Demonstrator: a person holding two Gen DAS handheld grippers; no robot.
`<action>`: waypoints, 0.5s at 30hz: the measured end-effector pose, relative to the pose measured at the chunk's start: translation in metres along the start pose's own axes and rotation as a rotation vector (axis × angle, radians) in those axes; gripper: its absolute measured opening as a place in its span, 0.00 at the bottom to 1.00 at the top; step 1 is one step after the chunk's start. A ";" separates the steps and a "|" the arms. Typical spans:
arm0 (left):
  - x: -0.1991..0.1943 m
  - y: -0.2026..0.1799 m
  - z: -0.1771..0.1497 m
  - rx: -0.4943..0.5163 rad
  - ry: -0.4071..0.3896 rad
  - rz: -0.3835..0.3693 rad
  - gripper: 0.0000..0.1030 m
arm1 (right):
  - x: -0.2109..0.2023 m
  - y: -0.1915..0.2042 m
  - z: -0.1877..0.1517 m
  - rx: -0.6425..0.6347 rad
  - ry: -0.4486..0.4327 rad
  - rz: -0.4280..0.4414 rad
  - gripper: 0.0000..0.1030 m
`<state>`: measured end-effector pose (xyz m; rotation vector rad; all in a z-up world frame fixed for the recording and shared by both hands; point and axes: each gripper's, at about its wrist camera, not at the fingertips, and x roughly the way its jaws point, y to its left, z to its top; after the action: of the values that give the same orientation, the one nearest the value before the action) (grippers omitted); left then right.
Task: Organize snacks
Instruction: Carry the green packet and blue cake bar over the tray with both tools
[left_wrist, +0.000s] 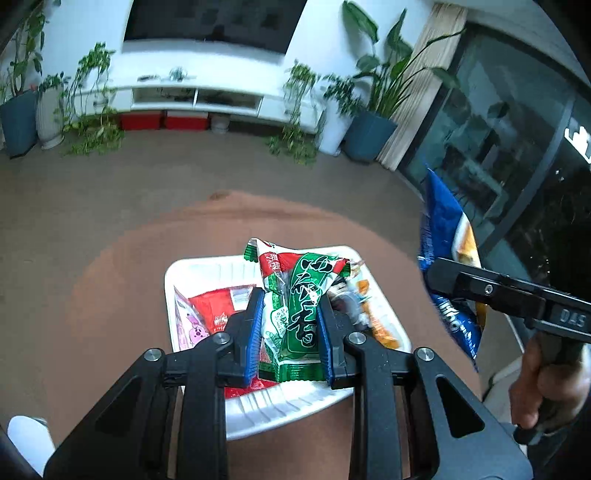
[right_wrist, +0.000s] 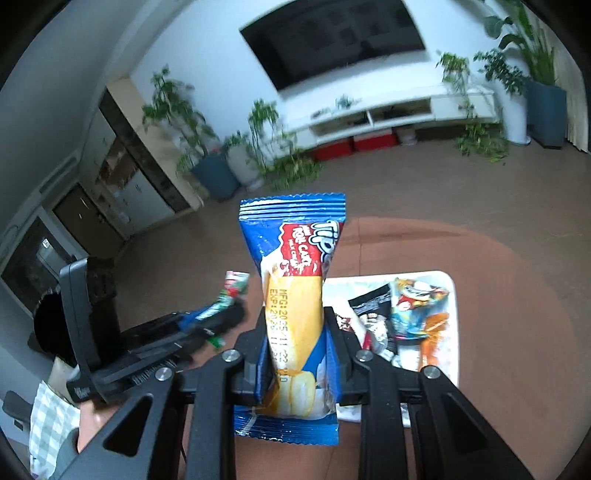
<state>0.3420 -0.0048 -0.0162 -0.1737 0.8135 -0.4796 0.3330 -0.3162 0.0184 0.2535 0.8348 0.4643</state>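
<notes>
My left gripper (left_wrist: 290, 310) is shut on a green, red and white snack packet (left_wrist: 297, 295), held above a white tray (left_wrist: 199, 269) on a round brown table (left_wrist: 122, 266). A red packet (left_wrist: 216, 306) and a pink one (left_wrist: 190, 328) lie in the tray's left half, mixed wrappers (left_wrist: 365, 314) in its right. My right gripper (right_wrist: 297, 332) is shut on a blue and yellow roll cake packet (right_wrist: 295, 280), raised above the table with the tray (right_wrist: 452, 332) to its right. In the left wrist view the right gripper (left_wrist: 439, 271) holds the blue packet (left_wrist: 441, 221) at far right. The left gripper (right_wrist: 221, 314) shows at left in the right wrist view.
Beyond the table lies brown floor, then a white TV cabinet (left_wrist: 199, 98) with red boxes (left_wrist: 164, 120) under it, a wall screen (left_wrist: 214, 22) and potted plants (left_wrist: 373, 107). A glass door (left_wrist: 498, 140) stands at right. A person's hand (left_wrist: 543, 384) grips the right tool.
</notes>
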 end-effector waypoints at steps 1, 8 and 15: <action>0.010 0.004 -0.002 -0.008 0.014 0.004 0.23 | 0.012 0.000 0.001 -0.001 0.025 -0.012 0.27; 0.063 0.016 -0.012 -0.035 0.058 0.012 0.23 | 0.066 -0.025 -0.010 0.013 0.133 -0.081 0.27; 0.091 0.019 -0.023 -0.038 0.079 0.029 0.23 | 0.089 -0.030 -0.016 0.006 0.175 -0.109 0.27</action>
<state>0.3851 -0.0303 -0.0982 -0.1791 0.9019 -0.4459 0.3812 -0.2982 -0.0615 0.1731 1.0157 0.3855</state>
